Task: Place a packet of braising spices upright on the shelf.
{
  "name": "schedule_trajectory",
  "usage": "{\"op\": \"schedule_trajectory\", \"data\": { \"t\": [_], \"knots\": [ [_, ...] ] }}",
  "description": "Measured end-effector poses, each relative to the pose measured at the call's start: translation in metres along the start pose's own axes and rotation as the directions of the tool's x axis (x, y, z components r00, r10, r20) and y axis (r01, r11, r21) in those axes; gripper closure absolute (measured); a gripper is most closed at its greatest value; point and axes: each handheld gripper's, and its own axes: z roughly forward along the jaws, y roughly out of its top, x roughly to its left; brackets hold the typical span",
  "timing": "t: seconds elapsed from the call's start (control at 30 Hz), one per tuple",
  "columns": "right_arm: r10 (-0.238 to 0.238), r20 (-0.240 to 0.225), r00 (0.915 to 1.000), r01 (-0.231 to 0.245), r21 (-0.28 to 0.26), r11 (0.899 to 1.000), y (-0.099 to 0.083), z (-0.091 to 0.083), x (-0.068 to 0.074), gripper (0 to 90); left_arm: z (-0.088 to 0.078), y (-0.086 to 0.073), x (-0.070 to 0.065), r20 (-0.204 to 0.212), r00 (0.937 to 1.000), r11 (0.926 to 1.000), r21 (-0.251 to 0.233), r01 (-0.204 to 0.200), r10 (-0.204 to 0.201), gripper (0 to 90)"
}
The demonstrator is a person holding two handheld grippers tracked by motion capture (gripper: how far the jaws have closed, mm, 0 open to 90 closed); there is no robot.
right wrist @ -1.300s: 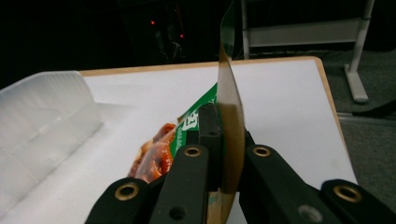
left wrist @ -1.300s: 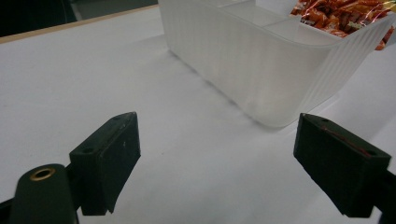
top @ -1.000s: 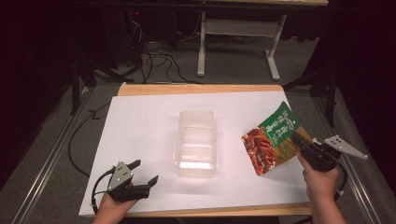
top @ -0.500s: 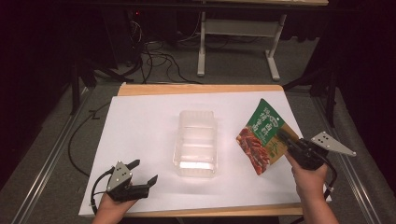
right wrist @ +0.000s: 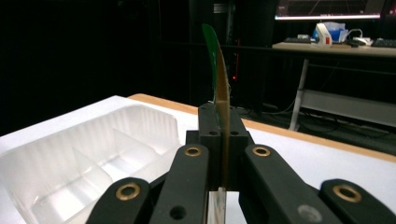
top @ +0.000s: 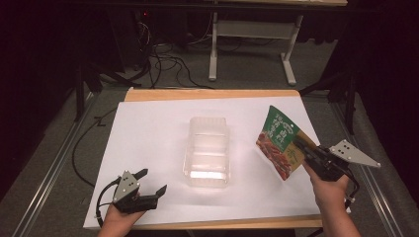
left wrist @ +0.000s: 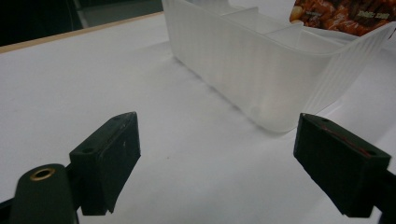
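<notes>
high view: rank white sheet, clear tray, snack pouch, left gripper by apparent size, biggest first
1. white sheet, covers most of the table.
2. clear tray.
3. snack pouch, held up off the table, so nearer the camera.
4. left gripper, close to the pouch in apparent size; that ranking is unsure.

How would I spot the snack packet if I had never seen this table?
Start at the white table and its clear plastic tray. Right of the tray, the right tongs pinch the snack packet in the air: the one colourful thing, green above, red below.
</notes>
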Motion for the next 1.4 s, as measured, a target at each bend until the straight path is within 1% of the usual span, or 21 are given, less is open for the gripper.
{"op": "schedule_trajectory", "data": {
  "t": [0.2,0.4,0.43,0.5,0.63,0.7,0.83,1.0,1.03,1.1,1.3,1.4],
  "knots": [
    [-0.014,-0.029,0.9995,0.013,-0.023,1.0,0.008,0.002,0.005,90.0,-0.001,0.0,0.0,-0.005,1.0,1.0,-0.009,0.003,-0.003,15.2],
    [-0.019,-0.073,0.9971,0.016,-0.046,0.999,0.019,0.008,0.019,90.0,-0.003,0.0,0.002,-0.009,0.9999,0.9998,-0.018,0.011,-0.011,15.2],
    [-0.017,-0.086,0.9961,0.013,-0.055,0.998,0.022,0.01,0.022,90.0,-0.003,0.0,0.002,-0.01,0.9999,0.9998,-0.018,0.01,-0.01,15.2],
    [-0.03,-0.096,0.9949,0.023,-0.069,0.997,0.027,0.012,0.025,90.0,-0.003,0.0,0.002,-0.009,0.9999,0.9998,-0.019,0.01,-0.01,15.2],
    [-0.018,-0.124,0.9922,0.006,-0.099,0.995,0.036,0.018,0.033,90.0,-0.004,0.0,0.002,-0.012,0.9999,0.9997,-0.021,0.011,-0.011,15.2],
    [-0.023,-0.136,0.9905,0.008,-0.11,0.994,0.04,0.023,0.036,90.0,-0.004,0.0,0.002,-0.015,0.9998,0.9995,-0.027,0.014,-0.015,15.2],
    [-0.022,-0.158,0.9872,0.004,-0.112,0.994,0.044,0.033,0.044,90.0,-0.005,0.0,0.003,-0.018,0.9998,0.9995,-0.03,0.013,-0.013,15.2],
    [-0.034,-0.177,0.9836,0.014,-0.117,0.993,0.048,0.044,0.051,90.0,-0.006,0.0,0.003,-0.023,0.9996,0.9993,-0.036,0.013,-0.014,15.2],
    [-0.035,-0.187,0.9818,0.013,-0.118,0.993,0.05,0.047,0.053,90.0,-0.007,0.0,0.003,-0.022,0.9996,0.9993,-0.035,0.013,-0.014,15.2],
    [-0.034,-0.191,0.9811,0.011,-0.121,0.993,0.051,0.051,0.055,90.0,-0.006,0.0,0.003,-0.023,0.9996,0.9993,-0.035,0.014,-0.015,15.2],
    [-0.038,-0.225,0.9736,0.008,-0.135,0.991,0.053,0.063,0.063,90.0,-0.006,-0.001,0.002,-0.022,0.9996,0.9994,-0.033,0.014,-0.015,15.2],
    [-0.039,-0.244,0.969,0.008,-0.127,0.992,0.052,0.066,0.068,90.0,-0.006,-0.001,0.003,-0.026,0.9995,0.9993,-0.034,0.016,-0.017,15.2]
  ]
}}
